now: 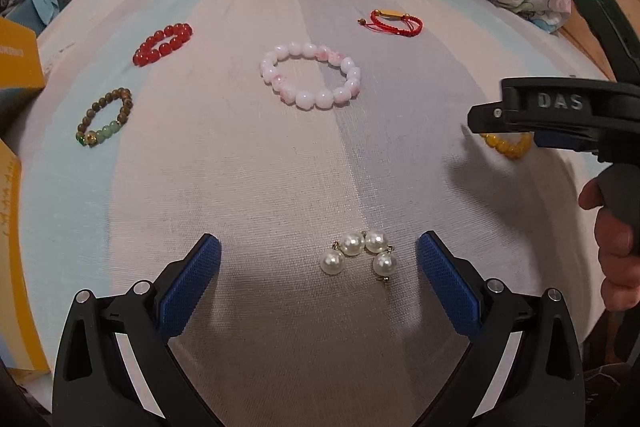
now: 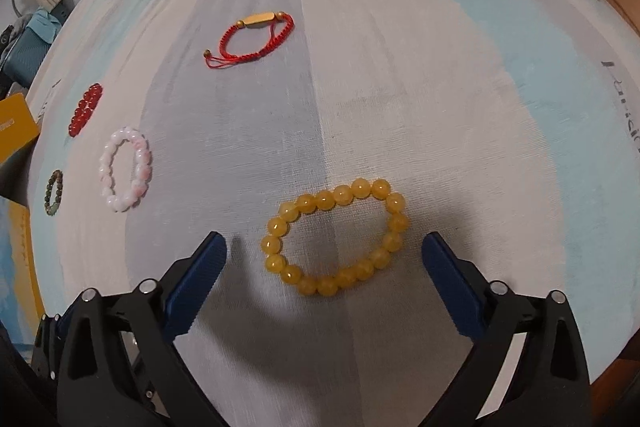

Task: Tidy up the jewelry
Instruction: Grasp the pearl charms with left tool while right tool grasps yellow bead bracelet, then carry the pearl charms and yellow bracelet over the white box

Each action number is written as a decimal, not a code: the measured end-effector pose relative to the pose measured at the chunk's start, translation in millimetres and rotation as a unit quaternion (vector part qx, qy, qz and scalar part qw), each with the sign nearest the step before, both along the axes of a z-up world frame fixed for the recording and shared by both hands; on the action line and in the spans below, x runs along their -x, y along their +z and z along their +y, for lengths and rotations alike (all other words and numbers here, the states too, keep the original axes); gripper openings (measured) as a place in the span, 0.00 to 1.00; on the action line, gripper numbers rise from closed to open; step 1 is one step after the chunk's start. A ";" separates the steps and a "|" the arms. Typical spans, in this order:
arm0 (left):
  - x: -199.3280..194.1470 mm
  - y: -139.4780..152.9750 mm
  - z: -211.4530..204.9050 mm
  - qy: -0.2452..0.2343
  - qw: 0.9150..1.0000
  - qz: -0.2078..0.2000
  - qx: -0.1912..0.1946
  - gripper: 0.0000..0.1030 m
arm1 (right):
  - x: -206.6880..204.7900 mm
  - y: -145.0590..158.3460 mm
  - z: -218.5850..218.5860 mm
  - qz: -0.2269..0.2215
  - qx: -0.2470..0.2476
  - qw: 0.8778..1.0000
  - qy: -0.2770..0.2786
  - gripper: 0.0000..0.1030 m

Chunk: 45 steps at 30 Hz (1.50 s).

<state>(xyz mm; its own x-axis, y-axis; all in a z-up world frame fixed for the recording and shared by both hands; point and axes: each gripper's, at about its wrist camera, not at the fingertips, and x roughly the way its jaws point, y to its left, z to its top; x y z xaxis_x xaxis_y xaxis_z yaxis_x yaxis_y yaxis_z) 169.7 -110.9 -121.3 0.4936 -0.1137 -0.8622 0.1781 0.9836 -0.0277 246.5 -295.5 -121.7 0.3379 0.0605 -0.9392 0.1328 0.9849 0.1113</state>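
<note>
Striped bedsheet (image 2: 400, 87), yellow bracelet (image 2: 334, 235) between spread right gripper (image 2: 324, 251) fingers (image 2: 444, 267)

The bed sheet (image 1: 248, 163) is a matt woven cloth with a fine, slightly rough weave, and on it the four pearl pendants (image 1: 356, 255) look glossy and smooth with small gold-coloured metal loops. The yellow bead bracelet (image 2: 336, 237) has translucent, polished beads, the pink-and-white bead bracelet (image 1: 311, 75) and red bead bracelet (image 1: 163, 44) are likewise smooth and shiny, while the brown-and-green bead bracelet (image 1: 105, 118) has duller brown beads that look like wood, and the red cord bracelet (image 2: 250, 39) is braided string with a satin gold-coloured bar. The left gripper (image 1: 318, 257) and right gripper (image 2: 324, 255) are matt black plastic with bright metal pins, their fingers (image 1: 192, 287) faced with blue pads of finely knurled texture.
</note>
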 end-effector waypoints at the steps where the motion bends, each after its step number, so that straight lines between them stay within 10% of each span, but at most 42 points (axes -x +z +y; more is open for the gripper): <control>1: 0.7 -0.7 -0.1 -0.002 1.000 -0.002 -0.002 0.93 | -1.8 -1.0 1.2 0.001 0.007 1.000 0.001 0.86; 17: 9.0 2.7 11.8 -0.018 0.999 -0.010 -0.034 0.22 | 7.9 2.3 5.0 -0.019 0.048 0.999 -0.009 0.23; 22: 10.1 6.5 20.3 -0.021 1.000 -0.001 -0.013 0.22 | 8.1 6.2 5.8 -0.024 0.038 0.999 -0.022 0.09; 45: 13.3 31.8 34.5 -0.011 1.000 -0.007 0.007 0.22 | 14.7 43.7 7.9 -0.073 0.026 0.997 -0.014 0.09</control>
